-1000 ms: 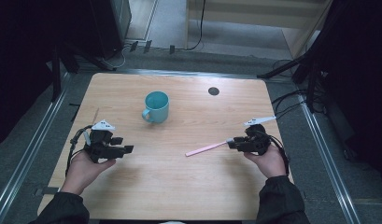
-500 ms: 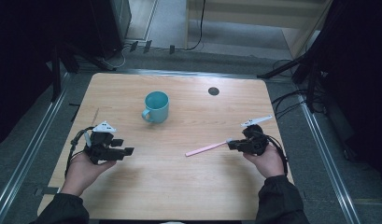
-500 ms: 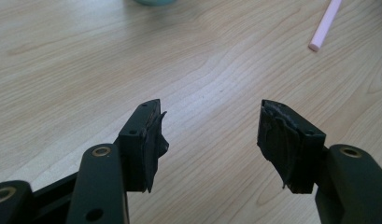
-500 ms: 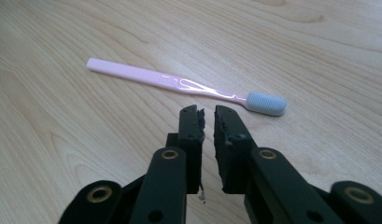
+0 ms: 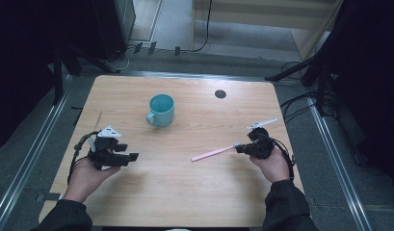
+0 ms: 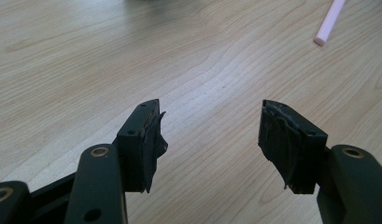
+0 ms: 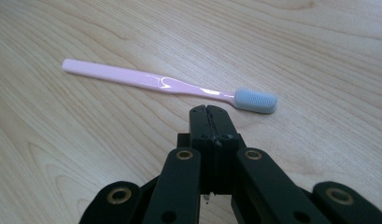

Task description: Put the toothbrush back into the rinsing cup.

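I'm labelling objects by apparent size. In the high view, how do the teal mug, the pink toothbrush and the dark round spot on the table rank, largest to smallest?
1. Teal mug: the bulkiest.
2. Pink toothbrush: longer than the mug is wide, but very thin, so this order is unsure.
3. Dark round spot: clearly smallest, though it lies farthest from the camera.

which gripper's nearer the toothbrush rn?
Right. The right gripper sits shut just short of the pink toothbrush, near its bristle head, not touching. The left gripper is open across the table, well off the handle end.
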### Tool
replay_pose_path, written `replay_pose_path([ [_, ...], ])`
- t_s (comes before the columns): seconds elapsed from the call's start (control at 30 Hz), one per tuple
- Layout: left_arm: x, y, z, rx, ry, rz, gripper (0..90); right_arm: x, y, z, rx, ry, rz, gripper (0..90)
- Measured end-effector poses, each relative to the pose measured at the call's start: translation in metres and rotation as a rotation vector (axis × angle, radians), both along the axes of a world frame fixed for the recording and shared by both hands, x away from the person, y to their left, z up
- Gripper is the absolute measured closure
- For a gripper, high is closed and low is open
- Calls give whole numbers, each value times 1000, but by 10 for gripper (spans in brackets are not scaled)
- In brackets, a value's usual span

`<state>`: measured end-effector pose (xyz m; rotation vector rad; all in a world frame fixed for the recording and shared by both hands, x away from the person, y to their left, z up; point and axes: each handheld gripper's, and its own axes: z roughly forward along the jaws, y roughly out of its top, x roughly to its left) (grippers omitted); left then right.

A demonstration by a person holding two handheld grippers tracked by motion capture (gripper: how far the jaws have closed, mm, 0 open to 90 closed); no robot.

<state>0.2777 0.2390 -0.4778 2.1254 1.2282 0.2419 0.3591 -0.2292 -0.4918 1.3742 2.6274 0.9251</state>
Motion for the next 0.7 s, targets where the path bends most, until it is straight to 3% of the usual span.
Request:
replay_pose_path([
  [0.4, 1, -1, -1, 9, 11, -6, 393, 4, 20, -8, -44, -11, 34, 900],
  [0.7, 2, -1, -2, 5, 17, -3, 393, 11, 42, -5, -12, -10, 55, 900],
])
